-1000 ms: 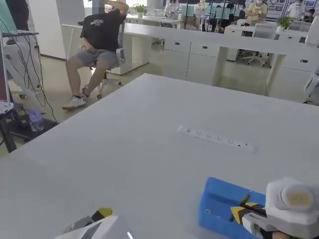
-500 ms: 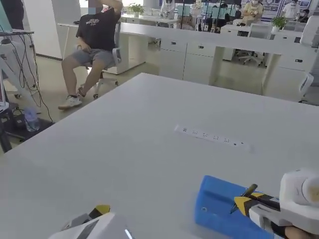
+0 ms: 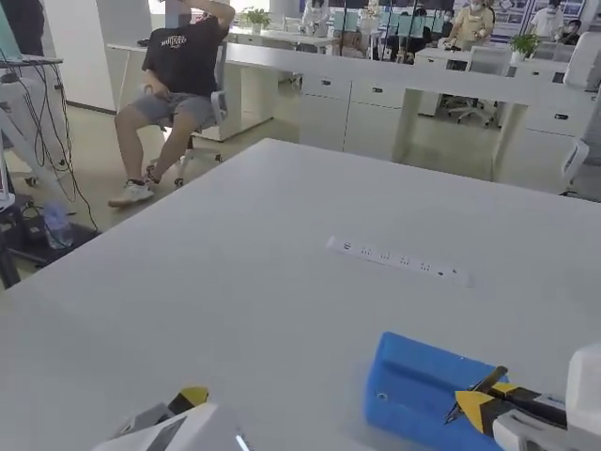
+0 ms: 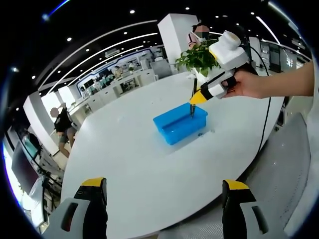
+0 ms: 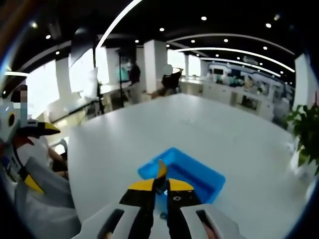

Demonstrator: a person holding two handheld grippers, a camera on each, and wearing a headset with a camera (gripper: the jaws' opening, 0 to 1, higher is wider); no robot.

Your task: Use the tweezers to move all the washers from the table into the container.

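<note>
Right gripper [image 3: 474, 406], clamped on the tweezers [image 3: 484, 384], has slid rightward over the blue container [image 3: 404, 385] in the head view. From the left gripper view, the left gripper [image 4: 163, 183] gapes idle while the tweezers dip into the container, likely a drop-off. Right gripper view agrees.

This is an open-plan office: well beyond the right gripper [image 3: 488, 406] stand rows of white desks [image 3: 441, 80] with drawers [image 3: 327, 86] and swivel chairs [image 3: 220, 99], a person [image 3: 178, 70] sits in one off to its left, potted plants [image 3: 526, 42] top the desks, and spotlights [image 5: 203, 18] dot the ceiling above it.
</note>
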